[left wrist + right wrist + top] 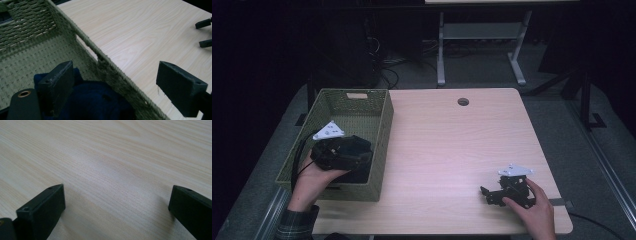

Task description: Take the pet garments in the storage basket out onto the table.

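Note:
A green woven basket (384,130) stands at the table's left side. A dark blue cloth (95,102) lies inside it against the near wall (117,80). A hand holds my left gripper (357,150) low over that cloth. In the left gripper view it (116,68) is open, with one jaw inside the basket just above the cloth and the other outside over the table. My right gripper (486,196) rests near the table's front right corner, pointing left. Its jaws (117,191) stand wide open over bare wood with nothing between them.
The light wooden table (452,145) has a round cable hole (463,102) near its far edge. A grey desk frame (482,35) stands on the dark floor beyond. The right gripper's jaw tips (205,32) show far off in the left gripper view.

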Demonstrator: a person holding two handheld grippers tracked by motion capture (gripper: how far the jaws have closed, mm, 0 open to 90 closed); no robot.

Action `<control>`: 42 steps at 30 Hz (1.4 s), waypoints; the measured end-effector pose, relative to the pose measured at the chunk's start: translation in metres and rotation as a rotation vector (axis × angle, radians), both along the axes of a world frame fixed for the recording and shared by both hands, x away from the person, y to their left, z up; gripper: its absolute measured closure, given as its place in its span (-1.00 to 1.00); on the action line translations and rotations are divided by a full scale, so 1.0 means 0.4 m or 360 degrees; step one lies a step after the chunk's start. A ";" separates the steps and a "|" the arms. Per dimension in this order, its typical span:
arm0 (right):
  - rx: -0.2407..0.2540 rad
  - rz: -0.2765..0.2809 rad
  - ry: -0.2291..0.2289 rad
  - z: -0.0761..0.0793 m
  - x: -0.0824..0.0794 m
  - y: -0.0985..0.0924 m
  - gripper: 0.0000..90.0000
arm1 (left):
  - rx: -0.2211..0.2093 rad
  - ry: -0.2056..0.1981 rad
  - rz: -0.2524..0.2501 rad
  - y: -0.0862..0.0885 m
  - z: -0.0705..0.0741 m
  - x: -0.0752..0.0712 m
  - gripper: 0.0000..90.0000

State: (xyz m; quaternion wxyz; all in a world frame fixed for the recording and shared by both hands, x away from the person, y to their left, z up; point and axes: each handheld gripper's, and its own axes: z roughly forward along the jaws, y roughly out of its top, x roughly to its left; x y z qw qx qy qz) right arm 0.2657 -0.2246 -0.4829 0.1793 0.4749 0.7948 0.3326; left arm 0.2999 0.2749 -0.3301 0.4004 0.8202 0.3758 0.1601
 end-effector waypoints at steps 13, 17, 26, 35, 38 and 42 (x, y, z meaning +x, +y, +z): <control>0.0000 0.0000 0.0000 0.000 0.000 0.000 -0.99 | 0.0003 0.0015 0.0092 0.065 -0.016 -0.025 -0.68; 0.0000 0.0000 0.0000 0.000 0.000 0.000 -0.99 | 0.0001 0.0031 0.0105 0.074 -0.026 -0.032 -0.68; 0.0000 0.0001 0.0000 0.000 0.000 0.000 -0.99 | 0.0024 0.0076 0.0117 0.093 -0.055 -0.046 -0.68; 0.0000 0.0000 0.0001 0.000 0.000 0.000 -0.99 | 0.0025 0.0140 0.0137 0.102 -0.082 -0.044 -0.66; 0.0000 0.0001 0.0000 0.000 0.000 0.000 -0.99 | 0.0023 0.0152 0.0144 0.105 -0.088 -0.041 -0.59; 0.0000 0.0001 0.0000 0.000 0.000 0.000 -0.99 | 0.0021 0.0150 0.0131 0.110 -0.090 -0.041 -0.38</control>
